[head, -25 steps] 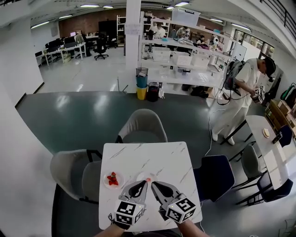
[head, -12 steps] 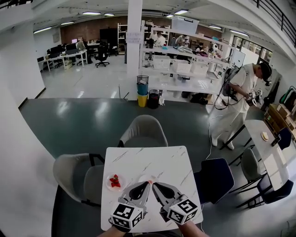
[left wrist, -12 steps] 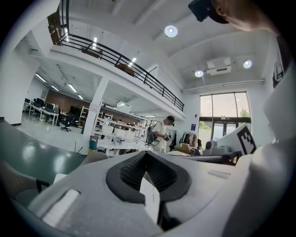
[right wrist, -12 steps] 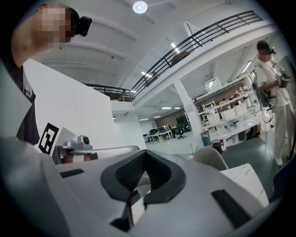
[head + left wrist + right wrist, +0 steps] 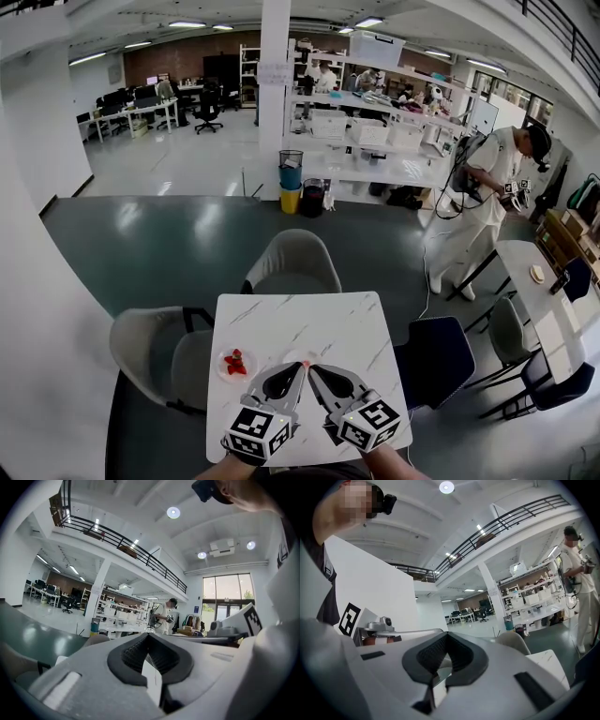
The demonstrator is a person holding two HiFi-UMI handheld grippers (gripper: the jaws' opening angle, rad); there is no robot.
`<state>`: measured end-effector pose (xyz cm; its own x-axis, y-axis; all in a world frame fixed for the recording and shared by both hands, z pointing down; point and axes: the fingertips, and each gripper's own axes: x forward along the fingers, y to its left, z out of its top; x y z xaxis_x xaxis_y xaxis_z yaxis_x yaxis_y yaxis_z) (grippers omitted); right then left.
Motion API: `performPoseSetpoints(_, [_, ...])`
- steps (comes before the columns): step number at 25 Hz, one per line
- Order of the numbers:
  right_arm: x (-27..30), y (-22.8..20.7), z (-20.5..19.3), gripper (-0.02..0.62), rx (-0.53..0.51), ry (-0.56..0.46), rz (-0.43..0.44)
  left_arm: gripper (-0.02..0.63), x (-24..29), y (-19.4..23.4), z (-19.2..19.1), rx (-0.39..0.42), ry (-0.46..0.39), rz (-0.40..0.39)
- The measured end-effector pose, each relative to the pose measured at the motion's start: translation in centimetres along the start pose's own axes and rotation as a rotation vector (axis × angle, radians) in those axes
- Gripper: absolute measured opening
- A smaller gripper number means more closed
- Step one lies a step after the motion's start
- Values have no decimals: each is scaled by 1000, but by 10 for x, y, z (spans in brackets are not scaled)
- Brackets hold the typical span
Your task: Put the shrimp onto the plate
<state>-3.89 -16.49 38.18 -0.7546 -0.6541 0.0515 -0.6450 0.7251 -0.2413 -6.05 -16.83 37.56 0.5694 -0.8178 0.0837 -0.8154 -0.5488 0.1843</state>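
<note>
In the head view a small white plate (image 5: 221,367) near the marble table's (image 5: 319,319) left edge holds red shrimp-like pieces (image 5: 235,362). A second small white plate (image 5: 292,355) lies in the middle, partly hidden behind the gripper tips, with a small pink speck at its near side. My left gripper (image 5: 299,367) and right gripper (image 5: 313,369) rest side by side at the table's near part, tips almost touching beside that middle plate. Both are shut with nothing between the jaws. The left gripper view (image 5: 149,634) and right gripper view (image 5: 446,633) look up into the hall.
Grey chairs stand at the table's far side (image 5: 291,262) and left side (image 5: 155,352), a dark chair (image 5: 436,361) at its right. A person in white (image 5: 478,206) stands at the far right by another table (image 5: 548,300).
The head view has shifted slightly, so the table sits a little differently in the picture. Both grippers stay shut, side by side in the same spot.
</note>
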Motion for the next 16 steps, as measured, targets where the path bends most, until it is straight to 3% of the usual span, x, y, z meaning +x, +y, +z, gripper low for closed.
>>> performPoseSetpoints(16, [1, -6, 3, 3, -8, -4, -2, 8, 8, -1, 3, 0, -10, -9])
